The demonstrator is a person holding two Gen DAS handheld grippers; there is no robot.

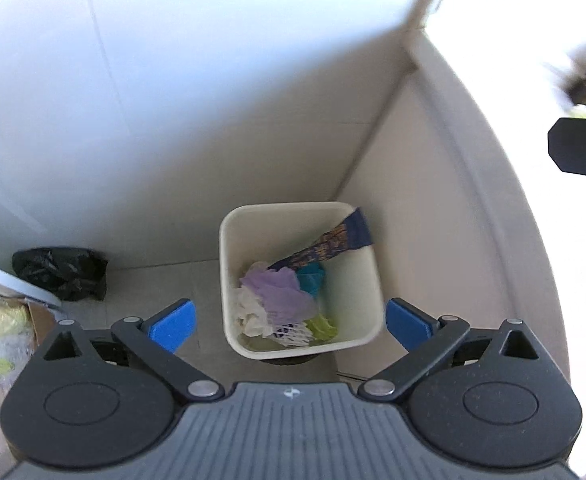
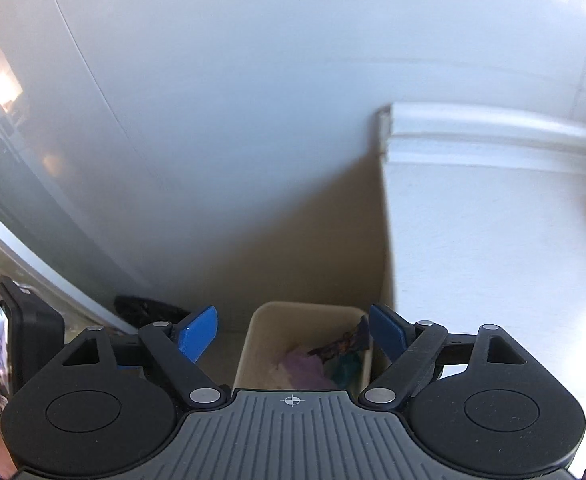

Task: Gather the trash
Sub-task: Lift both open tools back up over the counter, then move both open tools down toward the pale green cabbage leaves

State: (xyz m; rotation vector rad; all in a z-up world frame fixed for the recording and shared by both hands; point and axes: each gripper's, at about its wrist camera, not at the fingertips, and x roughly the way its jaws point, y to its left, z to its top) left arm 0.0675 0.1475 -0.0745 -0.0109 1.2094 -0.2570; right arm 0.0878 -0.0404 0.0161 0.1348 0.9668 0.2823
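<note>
Trash bag point(image 1: 61, 274), black and crumpled, sits on the floor by the wall off to the left. Next over, the left gripper point(image 1: 289, 322) hangs wide open with nothing in it, right above the cream bin point(image 1: 233, 240) full of purple, white and teal scraps. The right gripper point(image 2: 291, 334) is spread open and empty too, over the same bin point(image 2: 253, 344) in the corner.

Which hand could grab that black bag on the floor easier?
Probably the left. In its view the black bag lies in plain sight beside the bin, and the left gripper is open and empty. The right gripper is open too, but its view barely shows the bag.
</note>
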